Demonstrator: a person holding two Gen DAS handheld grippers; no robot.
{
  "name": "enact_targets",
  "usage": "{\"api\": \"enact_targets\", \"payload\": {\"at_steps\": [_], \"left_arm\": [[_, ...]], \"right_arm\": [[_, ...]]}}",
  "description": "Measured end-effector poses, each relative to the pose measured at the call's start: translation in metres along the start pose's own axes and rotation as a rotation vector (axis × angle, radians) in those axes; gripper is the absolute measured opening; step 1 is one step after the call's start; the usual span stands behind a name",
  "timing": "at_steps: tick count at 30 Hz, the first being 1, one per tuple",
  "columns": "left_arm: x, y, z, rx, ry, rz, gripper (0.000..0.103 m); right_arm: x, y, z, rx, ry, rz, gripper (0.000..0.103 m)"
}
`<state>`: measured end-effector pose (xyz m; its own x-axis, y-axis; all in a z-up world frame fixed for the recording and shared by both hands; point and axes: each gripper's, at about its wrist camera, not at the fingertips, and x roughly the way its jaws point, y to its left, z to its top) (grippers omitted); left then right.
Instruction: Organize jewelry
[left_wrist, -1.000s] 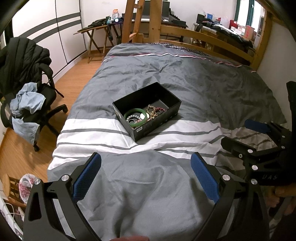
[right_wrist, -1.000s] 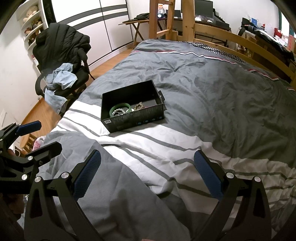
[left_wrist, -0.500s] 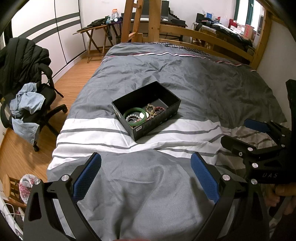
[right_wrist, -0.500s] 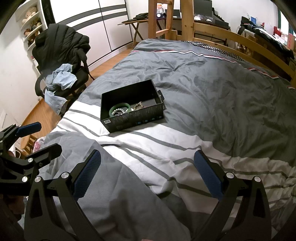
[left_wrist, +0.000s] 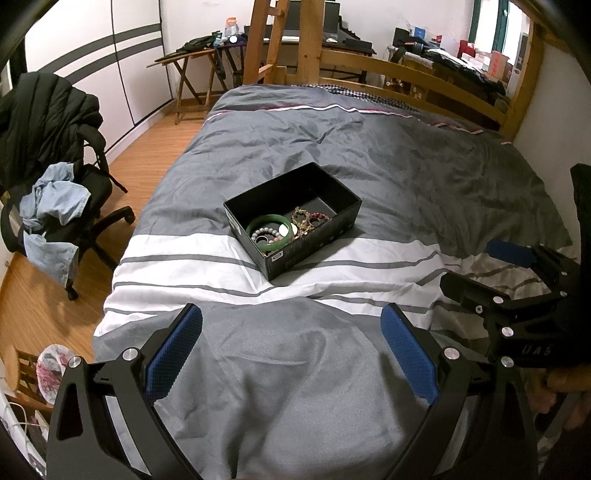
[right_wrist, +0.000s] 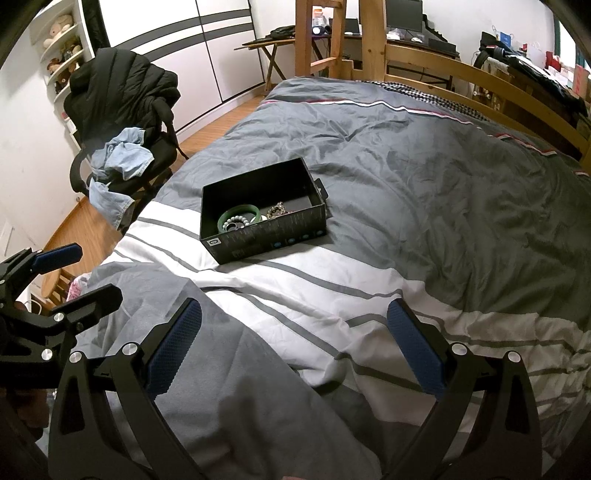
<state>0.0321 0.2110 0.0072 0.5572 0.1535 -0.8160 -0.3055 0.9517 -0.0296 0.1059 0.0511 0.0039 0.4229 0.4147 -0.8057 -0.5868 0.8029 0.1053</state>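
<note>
While both hand-held grippers, left and right, hang released above bed: risk of tipping box, tangling bangle with beads.

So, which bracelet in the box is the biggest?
The green bangle: a plain smooth ring encircling the pale beaded bracelet.

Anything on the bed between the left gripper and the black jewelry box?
Nothing: in the left wrist view, only bare striped duvet lies between the open left gripper and the black box.
</note>
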Motion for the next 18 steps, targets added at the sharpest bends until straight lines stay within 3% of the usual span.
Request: {"api": "enact_targets", "payload": {"at_steps": [18], "left_arm": [[0.0014, -0.0023, 0.0015, 0.016, 0.01, 0.021, 0.095]], "right_arm": [[0.0004, -0.0004, -0.0006, 0.005, 0.001, 0.001, 0.099]]}}
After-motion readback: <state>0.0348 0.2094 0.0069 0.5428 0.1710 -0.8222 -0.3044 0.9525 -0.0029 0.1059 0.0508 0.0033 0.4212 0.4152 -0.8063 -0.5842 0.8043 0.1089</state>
